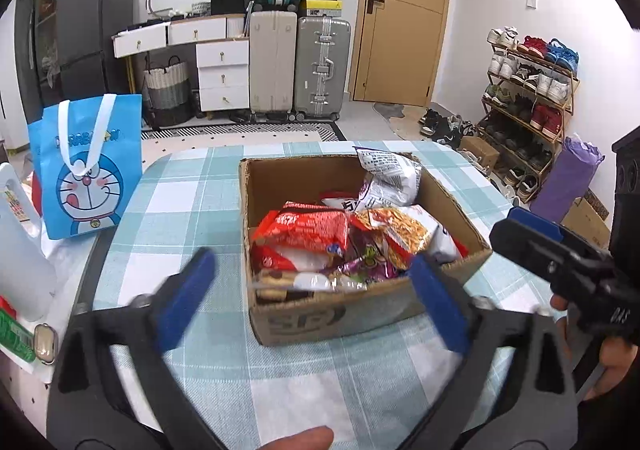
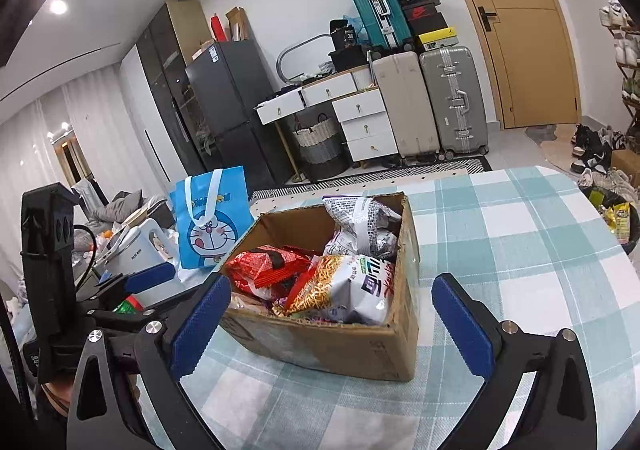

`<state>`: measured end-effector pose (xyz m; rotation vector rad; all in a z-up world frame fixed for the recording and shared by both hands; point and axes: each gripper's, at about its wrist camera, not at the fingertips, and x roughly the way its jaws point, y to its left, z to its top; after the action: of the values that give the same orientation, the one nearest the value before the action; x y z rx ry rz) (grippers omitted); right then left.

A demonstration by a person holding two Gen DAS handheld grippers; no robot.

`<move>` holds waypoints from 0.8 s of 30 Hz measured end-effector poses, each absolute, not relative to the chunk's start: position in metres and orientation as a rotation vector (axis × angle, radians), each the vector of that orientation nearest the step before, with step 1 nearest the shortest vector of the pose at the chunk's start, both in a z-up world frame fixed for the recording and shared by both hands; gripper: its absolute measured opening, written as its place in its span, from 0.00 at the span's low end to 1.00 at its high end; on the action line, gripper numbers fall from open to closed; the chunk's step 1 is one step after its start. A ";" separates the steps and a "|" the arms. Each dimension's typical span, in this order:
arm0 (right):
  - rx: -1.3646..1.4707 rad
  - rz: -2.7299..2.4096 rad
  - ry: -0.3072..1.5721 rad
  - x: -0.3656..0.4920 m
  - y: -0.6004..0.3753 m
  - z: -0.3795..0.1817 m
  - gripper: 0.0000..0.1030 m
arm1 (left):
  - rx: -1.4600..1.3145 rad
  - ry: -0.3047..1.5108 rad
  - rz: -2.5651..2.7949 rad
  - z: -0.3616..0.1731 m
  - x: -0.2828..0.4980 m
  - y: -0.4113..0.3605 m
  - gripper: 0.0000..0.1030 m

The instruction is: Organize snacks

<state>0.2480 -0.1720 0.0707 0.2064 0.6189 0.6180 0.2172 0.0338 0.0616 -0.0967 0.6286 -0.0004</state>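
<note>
An open cardboard box (image 1: 332,314) full of snack packets stands on the checked tablecloth (image 1: 192,202); it also shows in the right wrist view (image 2: 340,346). On top lie a red packet (image 1: 304,228), a noodle-snack bag (image 1: 404,226) and a white bag (image 1: 390,174). My left gripper (image 1: 316,294) is open and empty, just in front of the box's near wall. My right gripper (image 2: 328,322) is open and empty, straddling the box's near corner; it shows at the right of the left wrist view (image 1: 560,254).
A blue Doraemon bag (image 1: 90,166) stands off the table's left edge, also in the right wrist view (image 2: 212,218). A white kettle (image 2: 136,250) sits near it. Suitcases (image 1: 300,66), drawers and a shoe rack (image 1: 528,106) line the room behind.
</note>
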 end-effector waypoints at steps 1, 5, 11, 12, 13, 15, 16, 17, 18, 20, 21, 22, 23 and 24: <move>0.201 0.619 0.611 0.244 -0.174 0.070 0.99 | -0.093 0.610 0.000 0.062 0.210 0.034 0.99; 0.173 0.619 0.592 0.230 -0.179 0.067 0.99 | -0.094 0.603 0.009 0.059 0.193 0.032 0.99; 0.140 0.612 0.562 0.213 -0.184 0.057 0.99 | -0.113 0.574 -0.010 0.046 0.170 0.032 0.99; 0.134 0.611 0.561 0.211 -0.184 0.055 0.99 | -0.111 0.568 -0.009 0.043 0.167 0.032 0.99; 0.130 0.608 0.560 0.209 -0.185 0.054 0.99 | -0.108 0.562 -0.007 0.038 0.164 0.032 0.99; 0.118 0.605 0.555 0.204 -0.185 0.049 0.99 | -0.100 0.557 -0.007 0.032 0.160 0.033 0.99; 0.115 0.608 0.557 0.203 -0.185 0.048 0.99 | -0.099 0.558 -0.002 0.029 0.159 0.034 0.99; 0.113 0.612 0.560 0.201 -0.185 0.045 0.99 | -0.098 0.556 0.002 0.026 0.157 0.035 0.99; 0.112 0.614 0.562 0.200 -0.185 0.043 0.99 | -0.097 0.555 0.005 0.023 0.156 0.035 0.99; 0.109 0.614 0.559 0.196 -0.187 0.039 0.99 | -0.084 0.551 0.019 0.019 0.153 0.035 0.99; 0.108 0.614 0.556 0.196 -0.187 0.038 0.99 | -0.076 0.547 0.027 0.016 0.152 0.036 0.99; 0.106 0.614 0.552 0.194 -0.188 0.037 0.99 | -0.072 0.544 0.034 0.014 0.150 0.037 0.99; 0.102 0.613 0.547 0.193 -0.188 0.036 0.99 | -0.072 0.543 0.038 0.012 0.149 0.038 0.99; 0.098 0.611 0.543 0.192 -0.187 0.035 0.99 | -0.073 0.542 0.041 0.009 0.147 0.039 0.99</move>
<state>0.1922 -0.1873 0.0350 0.0976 0.5431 0.6105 0.1469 0.0389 0.0094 -0.0734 0.5416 0.0406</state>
